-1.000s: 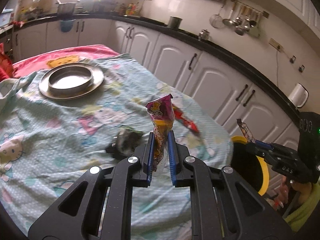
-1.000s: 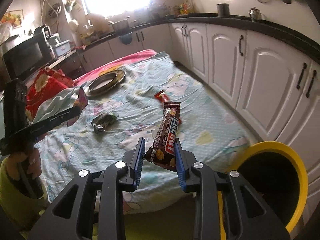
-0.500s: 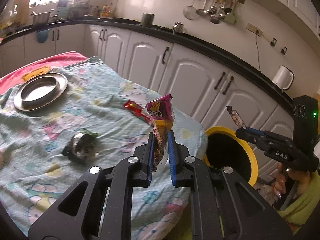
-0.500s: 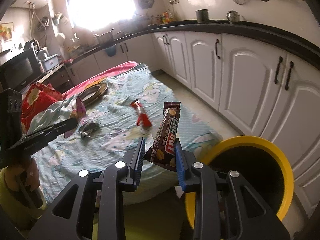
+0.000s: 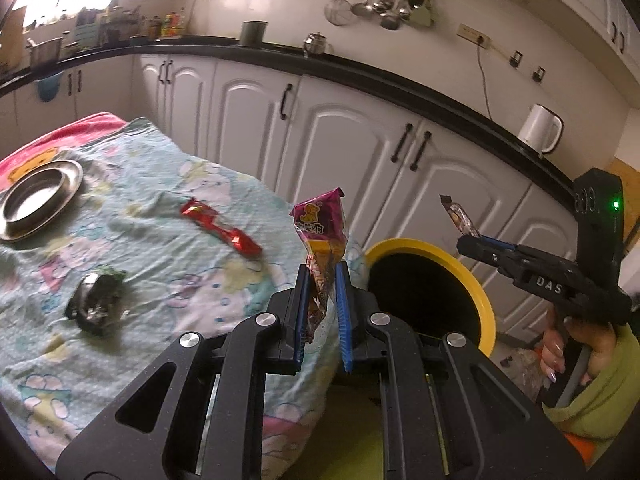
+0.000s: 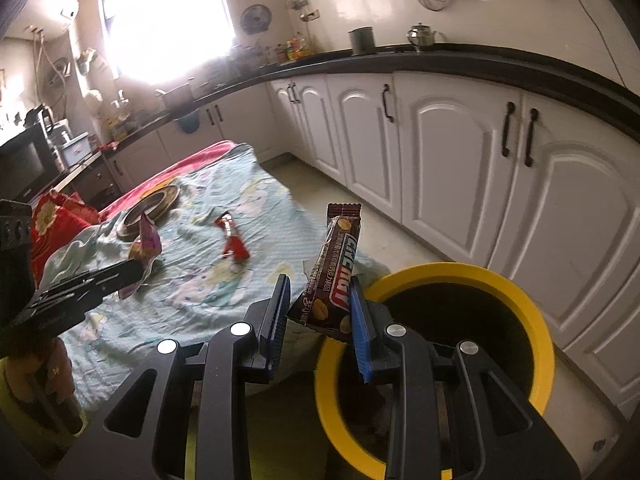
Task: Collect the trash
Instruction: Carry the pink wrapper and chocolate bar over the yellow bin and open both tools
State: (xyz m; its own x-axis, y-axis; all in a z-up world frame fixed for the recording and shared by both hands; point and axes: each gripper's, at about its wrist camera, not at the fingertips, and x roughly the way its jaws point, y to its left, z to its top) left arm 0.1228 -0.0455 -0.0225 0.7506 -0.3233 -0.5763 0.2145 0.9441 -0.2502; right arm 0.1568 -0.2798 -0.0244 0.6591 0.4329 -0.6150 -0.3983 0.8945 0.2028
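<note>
My left gripper (image 5: 319, 280) is shut on a pink and yellow snack wrapper (image 5: 322, 236) that stands upright over the table's right edge. My right gripper (image 6: 320, 300) is shut on a brown chocolate bar wrapper (image 6: 336, 272), held just left of the yellow-rimmed bin (image 6: 516, 292). The same bin (image 5: 476, 280) shows right of the left gripper. In the left wrist view the right gripper (image 5: 464, 236) hangs above the bin. On the cloth lie a red wrapper (image 5: 220, 228) and a crumpled dark foil wrapper (image 5: 96, 304).
A steel plate (image 5: 36, 196) sits at the far left of the cloth-covered table (image 5: 160, 184). White cabinets (image 5: 340, 136) under a black counter run behind the bin. A white kettle (image 5: 540, 128) stands on the counter. A hand in a green sleeve (image 5: 592, 392) holds the right gripper.
Both grippers have swung right, away from the table's middle and toward the bin, each keeping its wrapper. The bin is now larger and closer in both views.
</note>
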